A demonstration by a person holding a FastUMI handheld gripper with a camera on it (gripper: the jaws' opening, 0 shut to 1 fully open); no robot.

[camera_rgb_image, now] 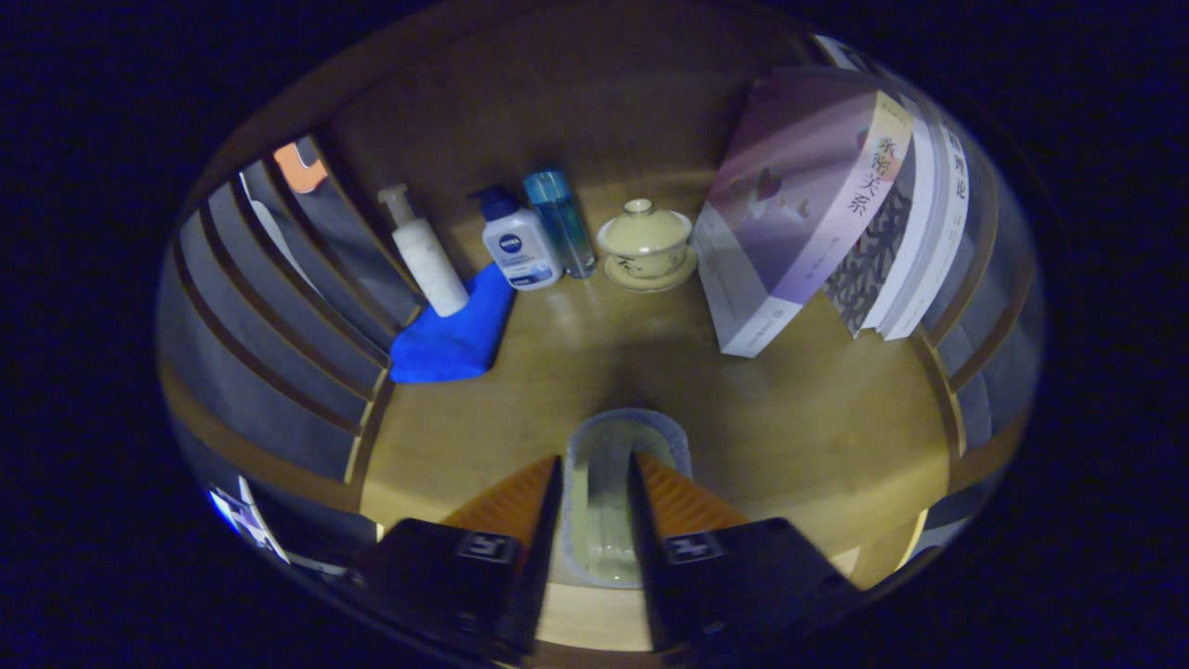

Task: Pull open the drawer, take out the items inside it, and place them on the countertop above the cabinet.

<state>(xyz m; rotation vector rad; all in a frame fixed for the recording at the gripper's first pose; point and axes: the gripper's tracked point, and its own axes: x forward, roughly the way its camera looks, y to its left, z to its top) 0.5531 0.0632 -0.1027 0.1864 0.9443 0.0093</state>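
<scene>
My gripper (596, 457) is shut on a pale, oblong dish-like item (620, 437); both fingers press on its long sides. It hangs low over the wooden countertop (817, 418), and its far rounded end pokes out just beyond the fingertips. Whether it touches the wood I cannot tell. Beyond the fingers, a row stands along the back of the countertop: a white pump bottle (427, 260), a white bottle with a dark blue cap (518, 243), a clear blue bottle (560, 221) and a cream lidded tea bowl on a saucer (646, 243).
A blue cloth (450, 334) lies under the white pump bottle at the left. Books (817, 195) lean together at the back right. Slatted wooden rails (279, 307) close off the left side, and more rails (975, 344) close off the right. A wooden back panel (557, 102) rises behind the bottles.
</scene>
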